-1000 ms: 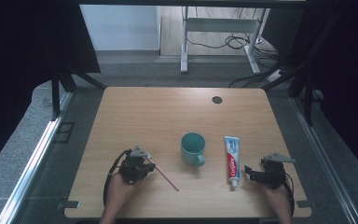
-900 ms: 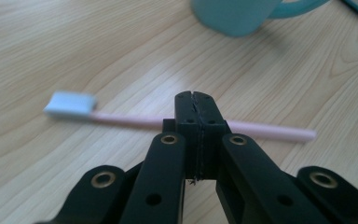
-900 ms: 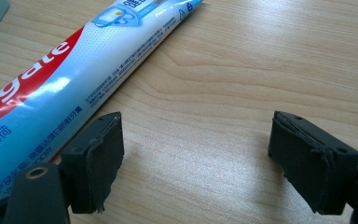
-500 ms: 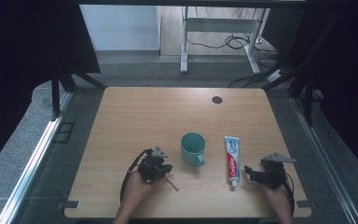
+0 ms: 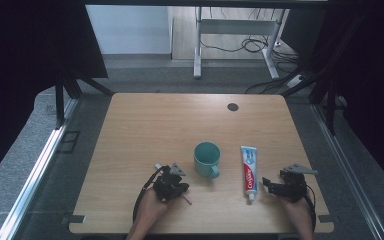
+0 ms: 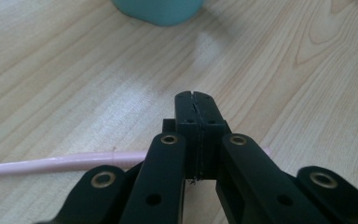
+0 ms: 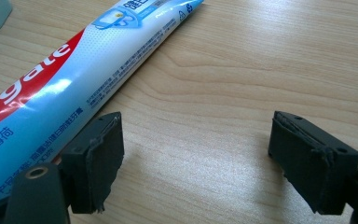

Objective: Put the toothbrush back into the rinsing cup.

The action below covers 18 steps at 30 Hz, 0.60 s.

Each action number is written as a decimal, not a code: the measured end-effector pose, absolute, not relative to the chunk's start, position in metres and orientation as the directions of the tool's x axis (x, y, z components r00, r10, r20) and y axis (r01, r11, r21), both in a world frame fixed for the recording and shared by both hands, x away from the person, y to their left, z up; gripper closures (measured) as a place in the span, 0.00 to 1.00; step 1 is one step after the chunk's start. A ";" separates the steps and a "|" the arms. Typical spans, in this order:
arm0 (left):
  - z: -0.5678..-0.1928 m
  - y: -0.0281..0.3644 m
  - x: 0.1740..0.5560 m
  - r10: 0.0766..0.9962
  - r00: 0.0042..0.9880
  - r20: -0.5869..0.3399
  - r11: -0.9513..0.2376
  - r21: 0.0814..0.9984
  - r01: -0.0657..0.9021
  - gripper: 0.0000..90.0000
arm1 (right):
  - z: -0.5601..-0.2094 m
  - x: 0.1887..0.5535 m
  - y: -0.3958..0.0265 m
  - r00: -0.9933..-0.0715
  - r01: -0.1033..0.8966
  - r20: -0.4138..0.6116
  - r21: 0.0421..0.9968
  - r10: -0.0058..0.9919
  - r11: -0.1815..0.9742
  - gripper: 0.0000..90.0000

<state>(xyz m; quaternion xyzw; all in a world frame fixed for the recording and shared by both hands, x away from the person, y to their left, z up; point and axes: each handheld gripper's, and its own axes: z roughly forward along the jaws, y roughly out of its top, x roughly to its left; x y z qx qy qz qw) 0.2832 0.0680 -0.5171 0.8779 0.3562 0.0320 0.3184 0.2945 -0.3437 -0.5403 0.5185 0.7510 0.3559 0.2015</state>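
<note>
The left claw (image 6: 196,100) was pressed together with nothing between its jaws, directly over the pink toothbrush (image 6: 60,162), which lay flat on the table (image 5: 145,130) with its long axis crossing under the jaws. The mug (image 5: 206,159) stood just beyond. Farther right, the right claw (image 7: 196,158) stood spread beside the toothpaste (image 7: 70,79).

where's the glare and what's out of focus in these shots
Left gripper view: a pale sheen on the wood beyond the shut left gripper, the teal mug soft at the top edge. Right gripper view: a bright patch on the toothpaste tube, its open jaws slightly blurred. High view: even light, dark surroundings.
</note>
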 end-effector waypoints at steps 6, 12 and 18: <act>-0.520 0.069 0.280 0.646 0.745 -0.167 -0.552 0.572 0.607 1.00 | -0.540 0.295 -0.344 -0.381 0.636 0.070 0.744 0.922 0.207 0.20; -0.522 0.076 0.277 0.658 0.735 -0.162 -0.548 0.567 0.615 1.00 | -0.540 0.295 -0.344 -0.382 0.636 0.071 0.744 0.922 0.206 0.20; -0.522 0.083 0.272 0.667 0.728 -0.157 -0.546 0.562 0.622 1.00 | -0.540 0.294 -0.344 -0.381 0.636 0.069 0.743 0.922 0.207 0.20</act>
